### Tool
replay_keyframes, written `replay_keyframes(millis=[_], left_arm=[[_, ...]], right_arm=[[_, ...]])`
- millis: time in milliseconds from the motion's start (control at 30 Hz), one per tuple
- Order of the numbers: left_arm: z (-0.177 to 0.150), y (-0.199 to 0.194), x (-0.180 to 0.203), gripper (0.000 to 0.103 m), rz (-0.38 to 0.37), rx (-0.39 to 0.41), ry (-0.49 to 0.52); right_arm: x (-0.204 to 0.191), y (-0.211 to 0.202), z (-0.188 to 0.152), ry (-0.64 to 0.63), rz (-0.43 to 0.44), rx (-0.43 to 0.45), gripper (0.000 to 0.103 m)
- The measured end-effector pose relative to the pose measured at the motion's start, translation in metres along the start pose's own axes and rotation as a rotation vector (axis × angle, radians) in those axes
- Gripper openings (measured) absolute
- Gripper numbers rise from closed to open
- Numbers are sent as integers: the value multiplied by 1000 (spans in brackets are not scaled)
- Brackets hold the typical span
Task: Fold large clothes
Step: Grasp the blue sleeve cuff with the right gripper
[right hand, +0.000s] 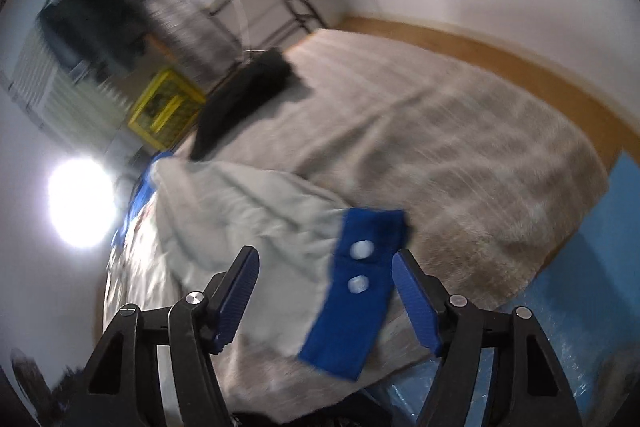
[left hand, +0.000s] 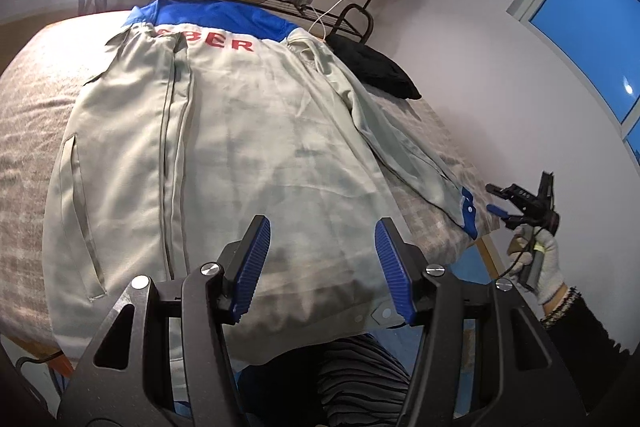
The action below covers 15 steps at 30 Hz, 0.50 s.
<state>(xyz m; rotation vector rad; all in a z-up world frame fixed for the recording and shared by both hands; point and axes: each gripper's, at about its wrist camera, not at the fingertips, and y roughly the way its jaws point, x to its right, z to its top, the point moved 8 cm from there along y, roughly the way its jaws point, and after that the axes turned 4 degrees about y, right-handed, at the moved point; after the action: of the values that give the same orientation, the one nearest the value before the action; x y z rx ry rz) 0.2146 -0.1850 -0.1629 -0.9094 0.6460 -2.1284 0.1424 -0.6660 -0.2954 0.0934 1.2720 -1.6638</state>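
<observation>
Sleeve-fold step: jacket (left hand: pixel 240 155) flat on bed (left hand: pixel 24 131); both hand-held grippers, left (left hand: pixel 320 263) and right (right hand: pixel 326 297), jaws apart; next, clamping the blue cuff (right hand: pixel 356 291) just ahead of the right one.

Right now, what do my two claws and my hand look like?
Both claws, left claw and right claw, have black angular frames with silver bolts and ribbed blue pads. The right hand wears a white knit glove over a dark sleeve with a speckled cuff; a thin black cable loops beside it.

Bed (left hand: pixel 24 131) left of jacket (left hand: pixel 256 147) bare; black garment (left hand: pixel 380 71) blocks far right corner.
</observation>
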Motion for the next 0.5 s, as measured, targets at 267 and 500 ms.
replay_keyframes(millis=[267,500], left_arm=[[2,6,-9,56,0,-11,-37],[2,14,-7,56,2,-21,-29]], right_arm=[[23,33,11,78,-28,16,72],[9,51,4,-38,-83,-6,45]])
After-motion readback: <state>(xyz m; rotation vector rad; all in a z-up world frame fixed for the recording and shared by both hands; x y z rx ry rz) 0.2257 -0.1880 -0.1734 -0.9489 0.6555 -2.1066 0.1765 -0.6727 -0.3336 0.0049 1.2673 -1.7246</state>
